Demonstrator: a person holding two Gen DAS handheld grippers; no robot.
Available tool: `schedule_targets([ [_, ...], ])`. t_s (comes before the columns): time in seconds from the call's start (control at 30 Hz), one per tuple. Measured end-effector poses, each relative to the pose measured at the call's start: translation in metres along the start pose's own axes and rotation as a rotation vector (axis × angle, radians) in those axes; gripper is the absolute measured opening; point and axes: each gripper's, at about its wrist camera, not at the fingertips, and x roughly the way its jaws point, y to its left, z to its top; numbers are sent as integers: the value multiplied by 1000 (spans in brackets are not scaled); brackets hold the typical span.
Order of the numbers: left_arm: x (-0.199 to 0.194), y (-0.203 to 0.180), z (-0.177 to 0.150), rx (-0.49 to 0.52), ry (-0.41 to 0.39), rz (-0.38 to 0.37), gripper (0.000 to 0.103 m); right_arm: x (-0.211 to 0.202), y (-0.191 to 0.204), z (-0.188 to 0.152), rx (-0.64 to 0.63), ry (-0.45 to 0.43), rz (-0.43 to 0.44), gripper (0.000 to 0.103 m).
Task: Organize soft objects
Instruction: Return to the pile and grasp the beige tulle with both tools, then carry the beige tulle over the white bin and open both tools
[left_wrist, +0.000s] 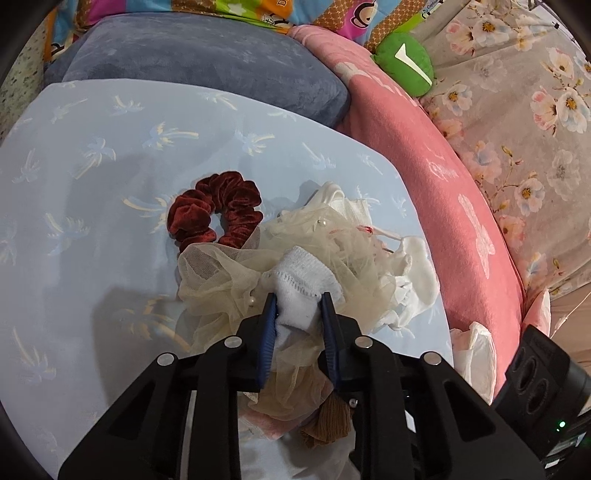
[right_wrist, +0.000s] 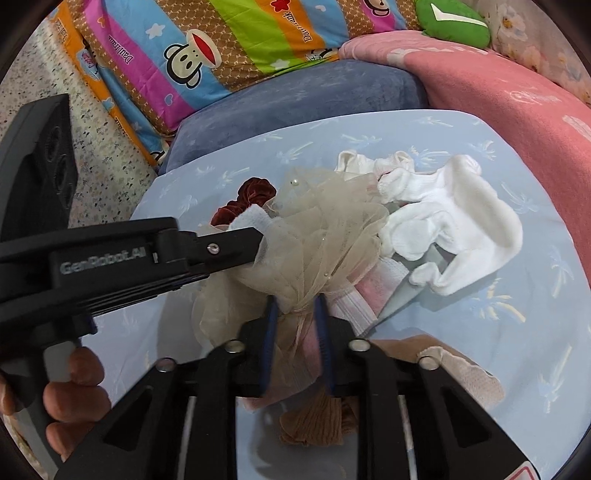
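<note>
A heap of soft things lies on a pale blue palm-print cloth (left_wrist: 92, 221). My left gripper (left_wrist: 299, 308) is shut on a white sock (left_wrist: 308, 271) that sits on top of a beige tulle hair piece (left_wrist: 218, 280). The right wrist view shows my left gripper (right_wrist: 258, 236) from the side with that white sock (right_wrist: 251, 218) at its tip. My right gripper (right_wrist: 295, 312) is shut on the gathered neck of the beige tulle piece (right_wrist: 325, 229). A dark red velvet scrunchie (left_wrist: 216, 212) lies just behind the heap. More white socks (right_wrist: 454, 221) lie to the right.
A tan stocking (right_wrist: 317, 421) and a pink-white cloth (right_wrist: 365, 295) lie under the heap. Behind it are a blue-grey cushion (left_wrist: 207, 70), a pink blanket (left_wrist: 424, 155), a green plush toy (left_wrist: 404, 64) and a striped cartoon quilt (right_wrist: 229, 48). A person's hand (right_wrist: 74, 391) holds the left gripper's handle.
</note>
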Motion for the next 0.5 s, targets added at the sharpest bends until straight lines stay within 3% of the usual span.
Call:
schedule_targets([
  [0.27, -24, -15, -1, 34, -68, 31, 23, -29, 2, 3, 16, -61, 20, 2],
  [0.5, -51, -37, -6, 77, -138, 20, 23, -81, -5, 6, 28, -161, -52, 2],
])
